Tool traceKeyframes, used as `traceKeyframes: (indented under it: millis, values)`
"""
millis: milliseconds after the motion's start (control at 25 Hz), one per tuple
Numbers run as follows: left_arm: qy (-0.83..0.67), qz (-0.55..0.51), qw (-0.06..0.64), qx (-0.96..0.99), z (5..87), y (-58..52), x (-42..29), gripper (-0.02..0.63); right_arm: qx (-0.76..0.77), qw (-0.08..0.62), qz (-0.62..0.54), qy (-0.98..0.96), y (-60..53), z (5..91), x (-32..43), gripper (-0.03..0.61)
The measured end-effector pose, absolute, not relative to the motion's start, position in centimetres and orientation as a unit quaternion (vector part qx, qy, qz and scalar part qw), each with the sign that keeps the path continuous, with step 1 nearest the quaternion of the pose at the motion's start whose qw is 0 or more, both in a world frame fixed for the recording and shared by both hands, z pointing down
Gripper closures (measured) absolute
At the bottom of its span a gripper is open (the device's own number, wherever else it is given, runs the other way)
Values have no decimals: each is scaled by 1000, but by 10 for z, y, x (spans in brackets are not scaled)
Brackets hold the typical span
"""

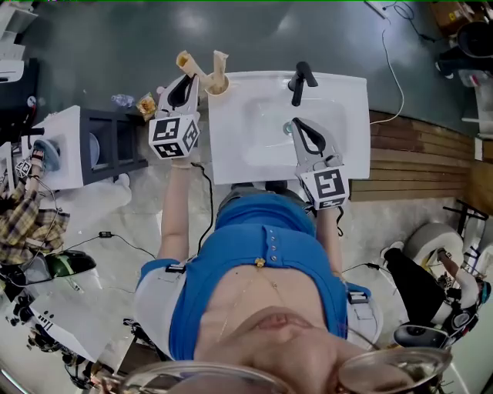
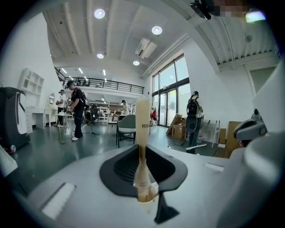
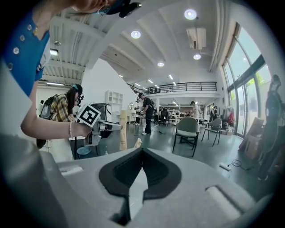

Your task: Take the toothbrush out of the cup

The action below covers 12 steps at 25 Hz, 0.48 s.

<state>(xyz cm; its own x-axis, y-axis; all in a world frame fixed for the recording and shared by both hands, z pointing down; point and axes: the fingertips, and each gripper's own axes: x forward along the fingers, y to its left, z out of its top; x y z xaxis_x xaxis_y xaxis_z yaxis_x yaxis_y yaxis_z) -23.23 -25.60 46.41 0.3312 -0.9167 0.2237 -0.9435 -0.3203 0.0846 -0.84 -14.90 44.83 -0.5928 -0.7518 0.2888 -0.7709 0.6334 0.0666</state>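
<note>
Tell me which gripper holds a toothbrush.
The left gripper: its jaws press on a beige toothbrush. The right gripper is shut with nothing between its jaws.

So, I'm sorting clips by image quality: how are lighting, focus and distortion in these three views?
Head view: even light, sharp, though the white sink is close to washed out. Left gripper view: heavy fisheye bend, dark corners, glaring ceiling lamps; the toothbrush between the jaws is sharp, its near end soft. Right gripper view: same bend and dark corners, background clear.
</note>
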Motion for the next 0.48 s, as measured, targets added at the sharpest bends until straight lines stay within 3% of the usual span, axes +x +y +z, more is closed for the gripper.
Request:
traceKeyframes:
  millis: [480]
  values:
    - [-576, 83, 129, 803, 476, -216, -231, 563, 401, 142, 30, -905, -139, 446, -11, 577]
